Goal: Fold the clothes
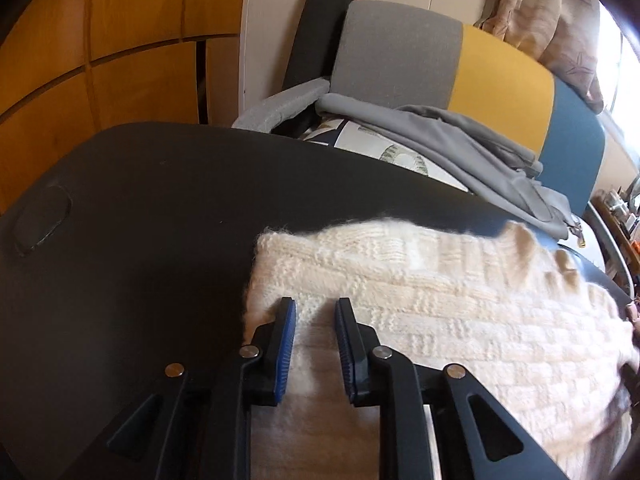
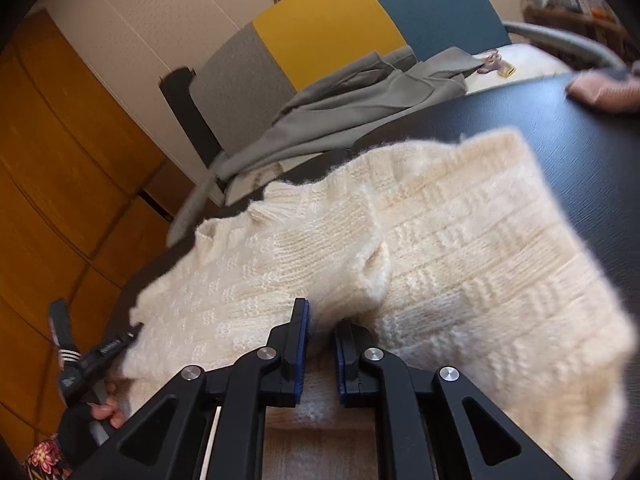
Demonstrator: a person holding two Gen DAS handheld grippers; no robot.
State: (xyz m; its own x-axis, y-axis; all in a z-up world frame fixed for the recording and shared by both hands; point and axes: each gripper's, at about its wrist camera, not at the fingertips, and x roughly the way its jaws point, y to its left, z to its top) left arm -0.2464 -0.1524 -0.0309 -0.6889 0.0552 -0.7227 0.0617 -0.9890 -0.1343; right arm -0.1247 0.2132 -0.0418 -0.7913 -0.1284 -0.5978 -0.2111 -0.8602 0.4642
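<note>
A cream knitted sweater (image 1: pixel 440 312) lies on the black table (image 1: pixel 140 240), with part of it folded over itself. My left gripper (image 1: pixel 315 310) is at its near left corner, the blue pads shut on a thick pinch of the knit. In the right wrist view the sweater (image 2: pixel 460 240) spreads to the right and a raised fold of it runs in between the fingers of my right gripper (image 2: pixel 323 318), which is shut on it. The left gripper (image 2: pixel 100 354) also shows there at the sweater's left edge, held by a hand (image 2: pixel 108 408). The sweater's edges are blurred.
Behind the table stands a chair with a grey, yellow and blue backrest (image 1: pixel 504 76), and a grey garment (image 2: pixel 360 100) is draped over it. A pinkish cloth (image 2: pixel 604 92) sits at the table's far right. Wooden cabinet doors (image 1: pixel 100 60) fill the left.
</note>
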